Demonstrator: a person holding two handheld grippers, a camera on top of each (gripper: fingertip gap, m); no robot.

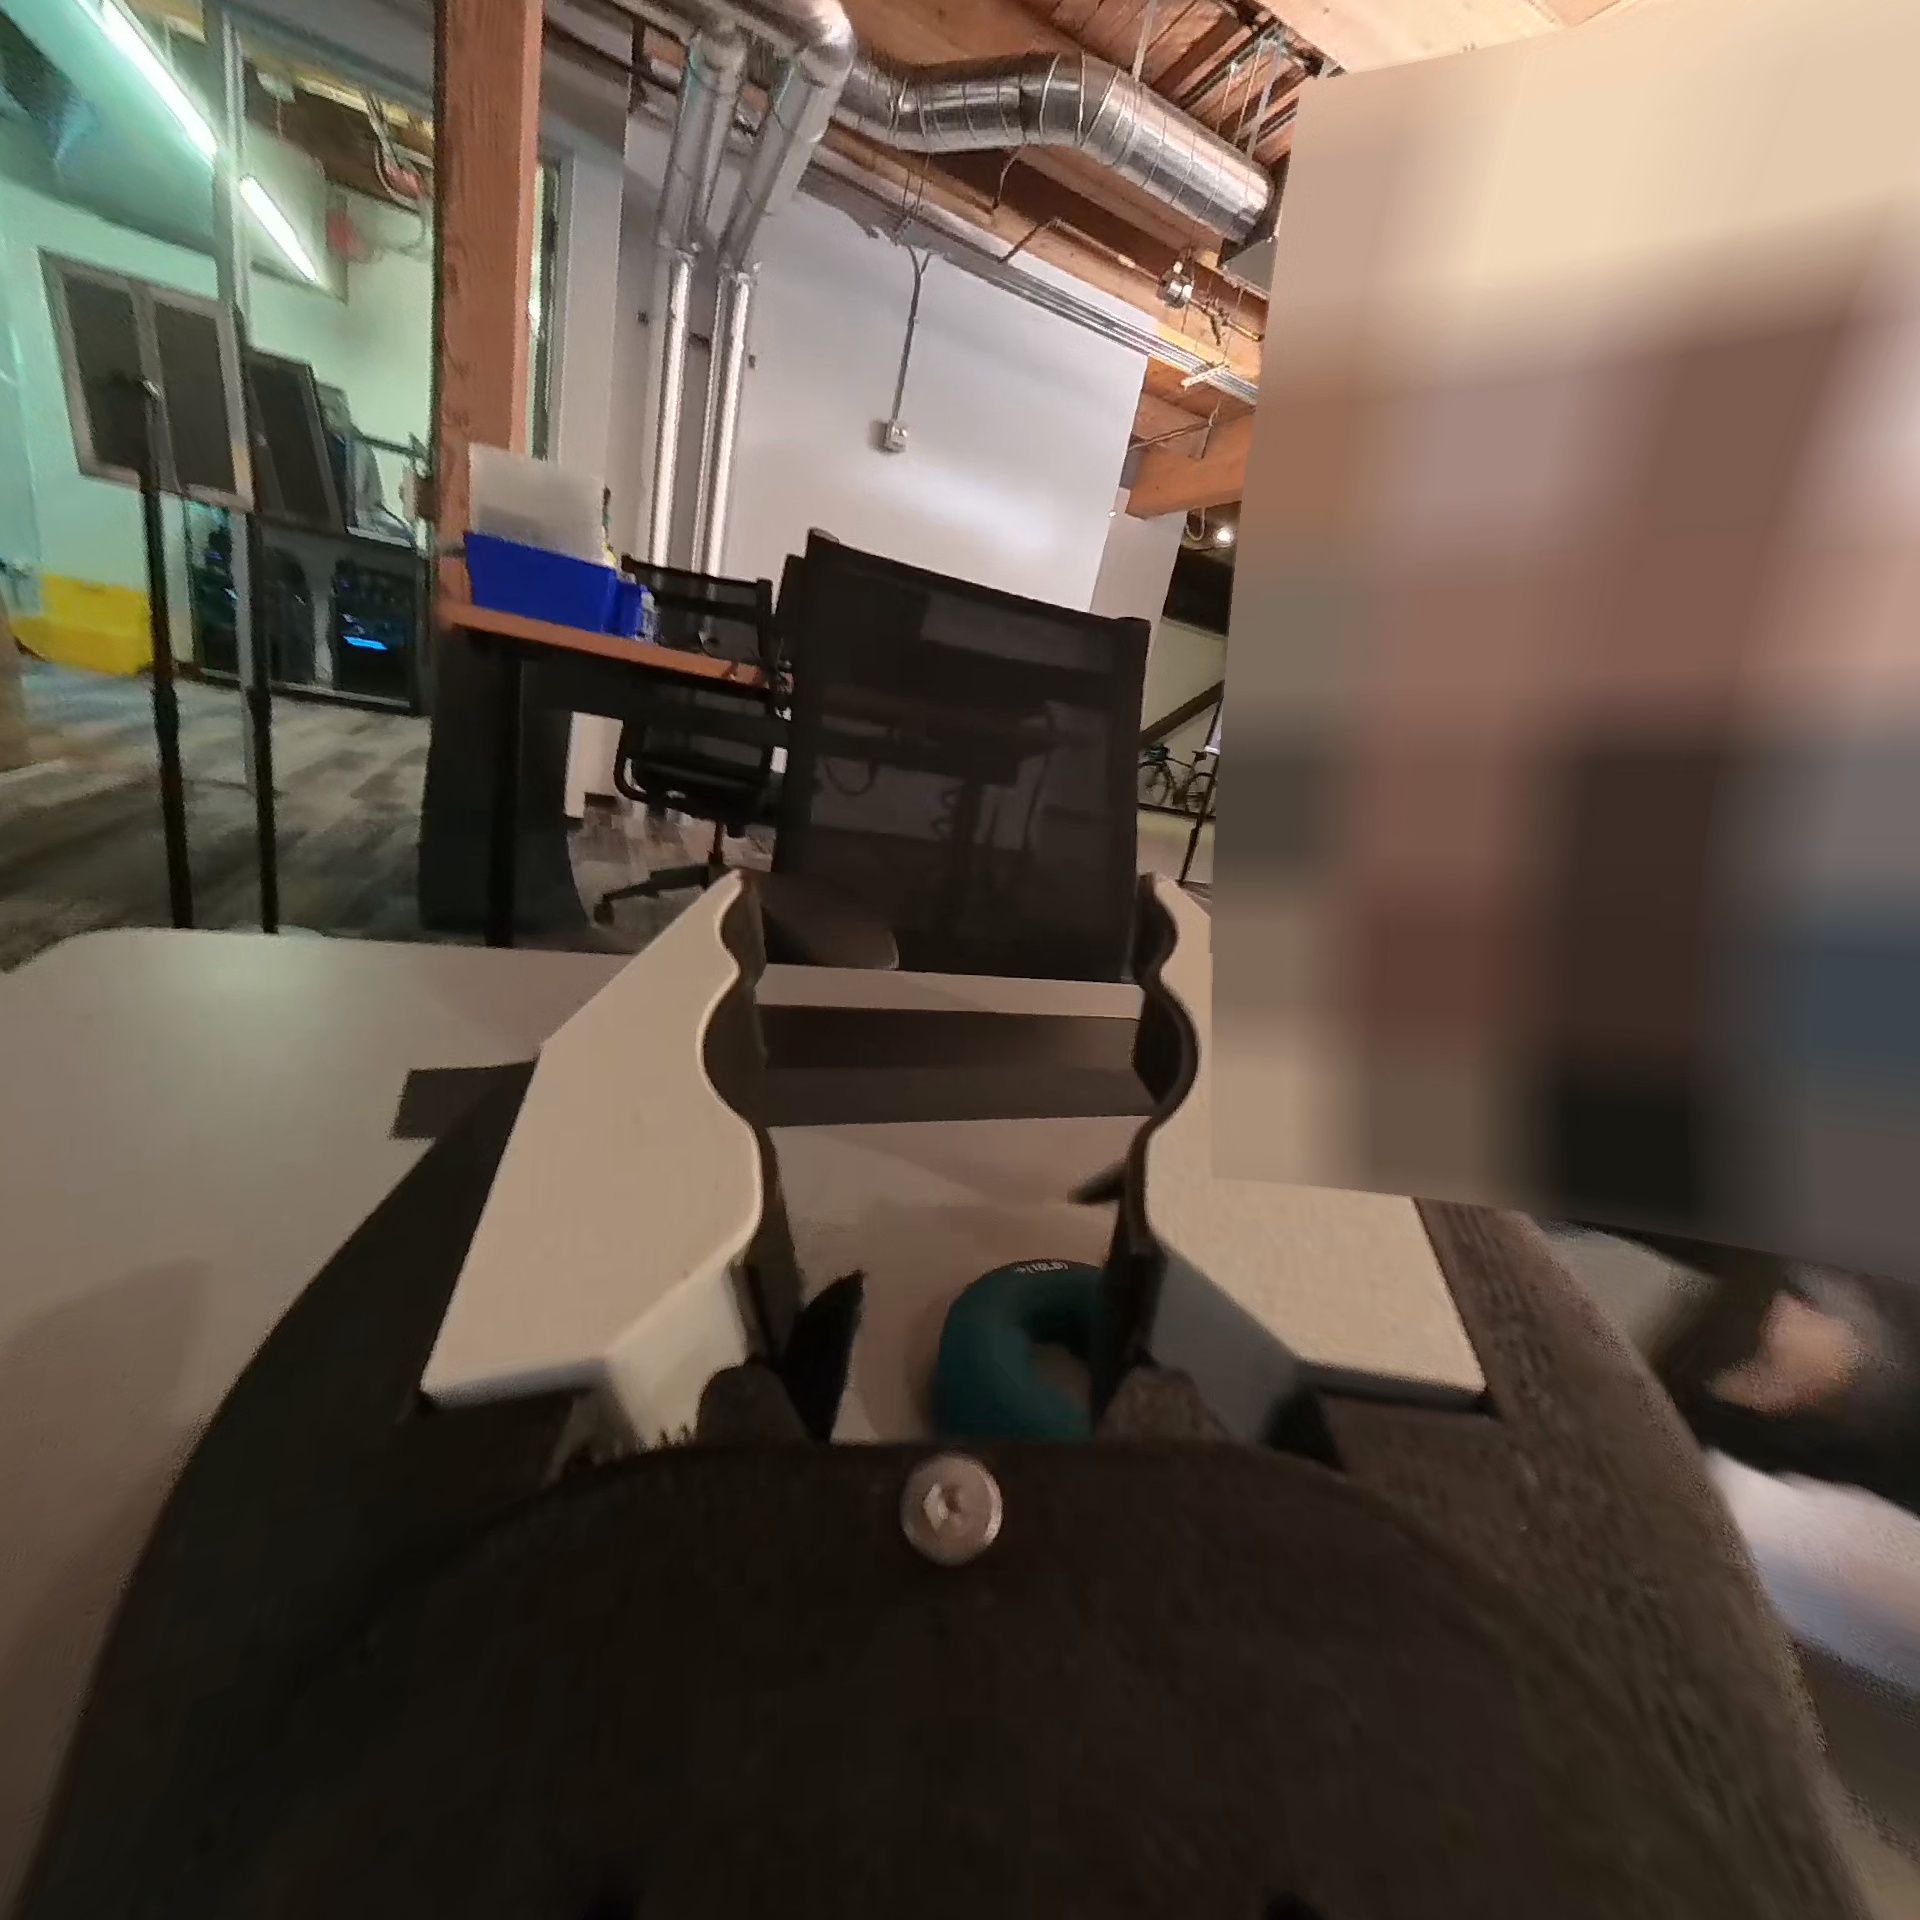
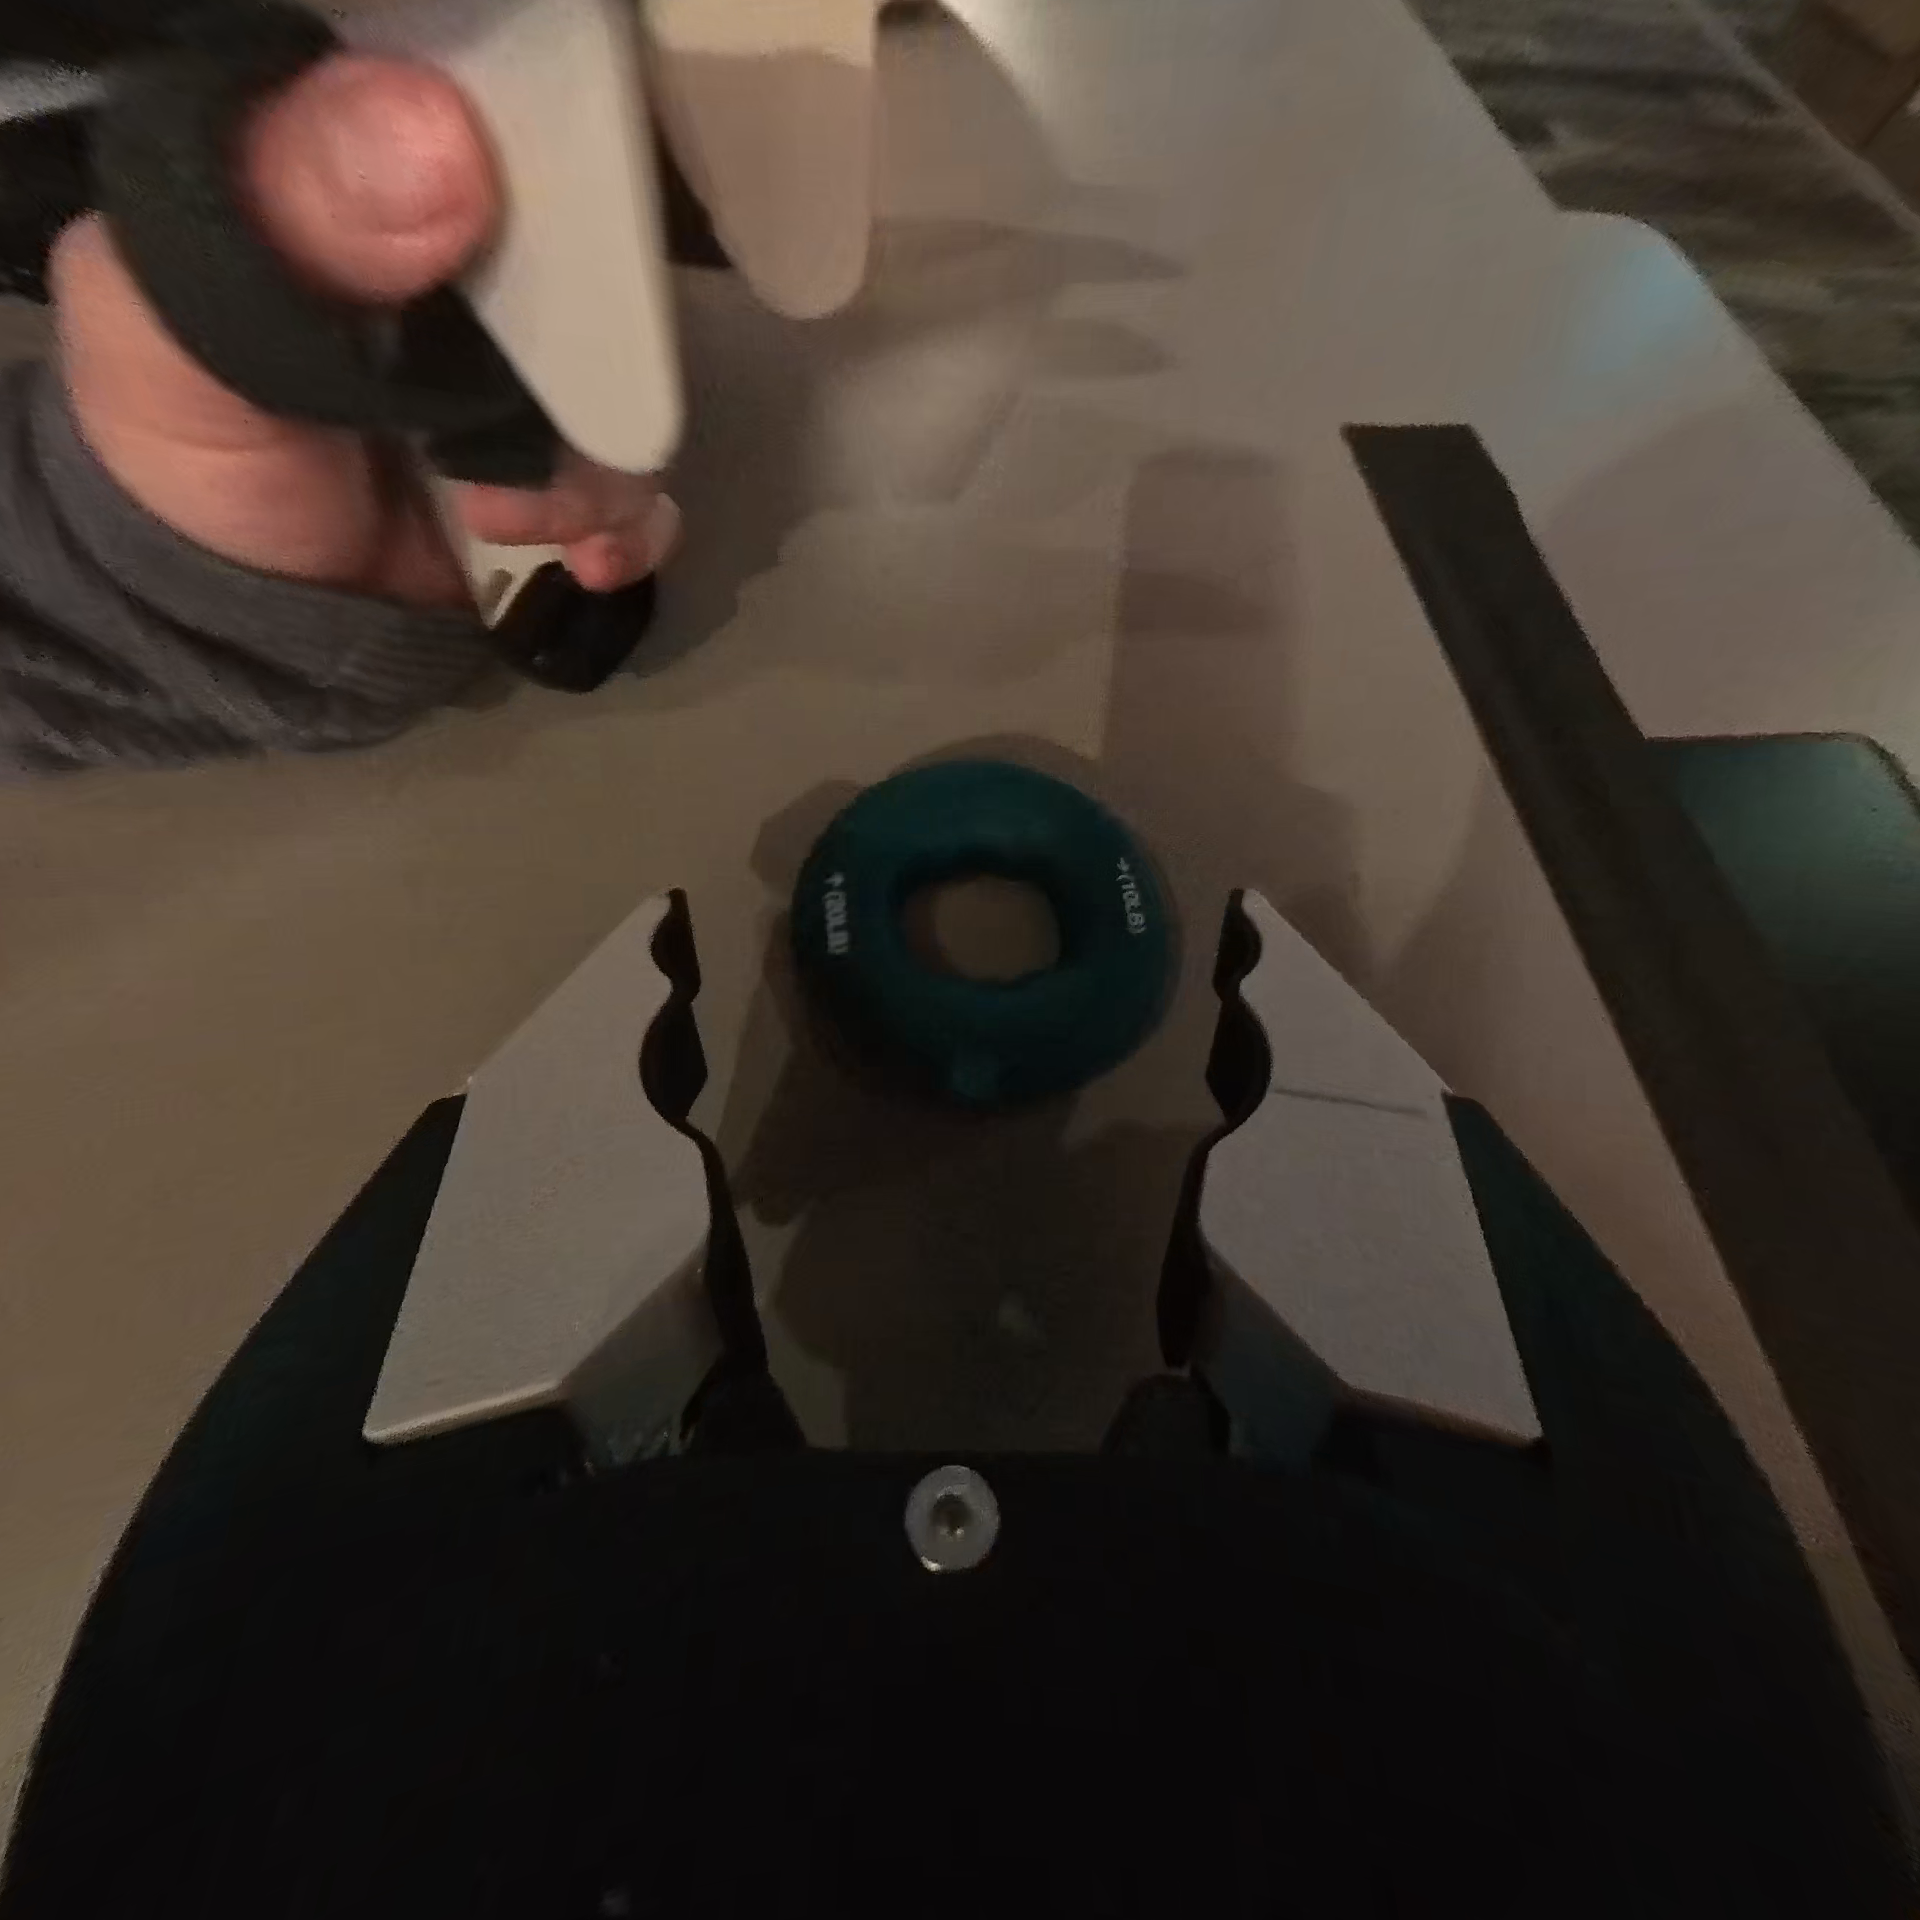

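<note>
A dark teal rubber ring (image 2: 982,1023) with small white print lies flat on the pale table (image 2: 312,987). My right gripper (image 2: 956,904) is open and points down at it. Its white fingertips (image 2: 665,935) stand on either side of the ring's near half without touching it. My left gripper (image 1: 948,904) is open and empty, held level over the table. The ring (image 1: 1013,1351) shows low between its finger bases, on the table beneath. In the right wrist view the left gripper (image 2: 717,270) sits up and to the left of the ring, apart from it, held by a hand (image 2: 364,208).
A black tape strip (image 2: 1507,644) and a dark mat (image 2: 1787,831) lie on the table right of the ring. Beyond the table's far edge stand a black mesh office chair (image 1: 966,727), a wooden desk with a blue bin (image 1: 540,592), a wooden post (image 1: 488,312) and thin black stands (image 1: 166,727). Spacing between my two grippers at the tips: around 12 centimetres.
</note>
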